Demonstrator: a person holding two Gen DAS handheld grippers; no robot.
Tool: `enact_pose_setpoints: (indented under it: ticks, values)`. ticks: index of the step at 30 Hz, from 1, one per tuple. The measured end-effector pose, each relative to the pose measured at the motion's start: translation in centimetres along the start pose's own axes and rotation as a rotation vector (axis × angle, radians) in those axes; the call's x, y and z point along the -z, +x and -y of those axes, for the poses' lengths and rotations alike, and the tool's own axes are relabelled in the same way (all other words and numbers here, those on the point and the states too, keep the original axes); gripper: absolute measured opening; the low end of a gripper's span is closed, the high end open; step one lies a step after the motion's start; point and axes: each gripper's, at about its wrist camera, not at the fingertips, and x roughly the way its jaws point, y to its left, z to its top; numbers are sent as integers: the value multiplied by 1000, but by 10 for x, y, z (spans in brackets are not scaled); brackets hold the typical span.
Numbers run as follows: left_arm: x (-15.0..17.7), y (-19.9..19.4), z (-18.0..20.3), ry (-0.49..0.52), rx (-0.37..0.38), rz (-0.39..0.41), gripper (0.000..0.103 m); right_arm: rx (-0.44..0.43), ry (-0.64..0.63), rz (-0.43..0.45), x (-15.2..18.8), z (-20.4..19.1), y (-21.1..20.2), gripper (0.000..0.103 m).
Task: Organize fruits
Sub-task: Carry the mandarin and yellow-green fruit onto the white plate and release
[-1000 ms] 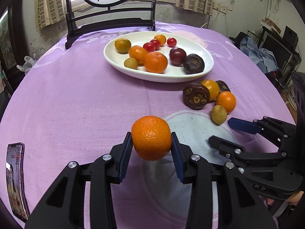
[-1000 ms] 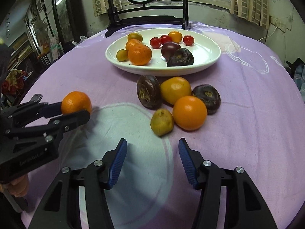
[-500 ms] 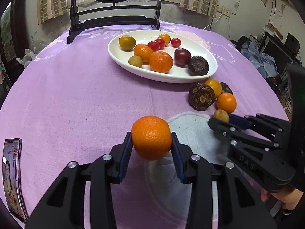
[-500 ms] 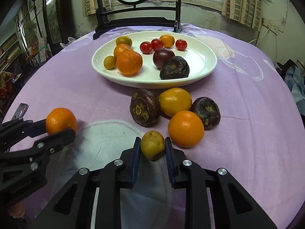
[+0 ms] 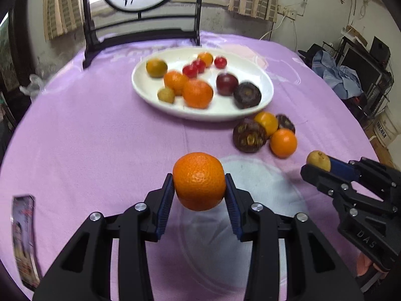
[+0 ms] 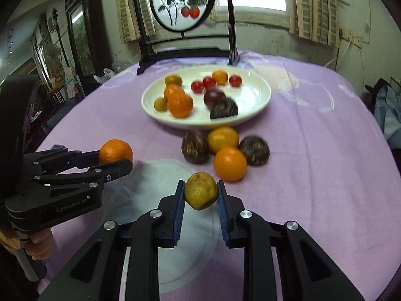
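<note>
The left gripper (image 5: 199, 188) clamps a mandarin orange (image 5: 199, 181) between its blue pads, the fruit bulging past the fingertips above the purple tablecloth (image 5: 100, 138). The right gripper (image 6: 200, 197) is closed on a small yellow-brown fruit (image 6: 200, 194), pinched at the pad tips. Ahead, four loose fruits (image 6: 226, 148) cluster on the cloth just beside the white plate (image 6: 258, 92), which holds more fruit.
</note>
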Motion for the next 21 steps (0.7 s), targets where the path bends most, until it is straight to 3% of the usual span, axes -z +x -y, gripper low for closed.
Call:
enact_pose_setpoints:
  ticks: [9, 14, 21]
  values:
    - [-79, 4, -1, 14, -27, 53, 39, -5, -41, 106, -66, 9, 0, 25]
    - [-120, 43, -5, -16, -32, 34, 39, 8, -35, 93, -101, 19, 40, 25]
    - [-147, 96, -10, -24, -67, 0, 39, 59, 31, 23, -129, 46, 104, 25]
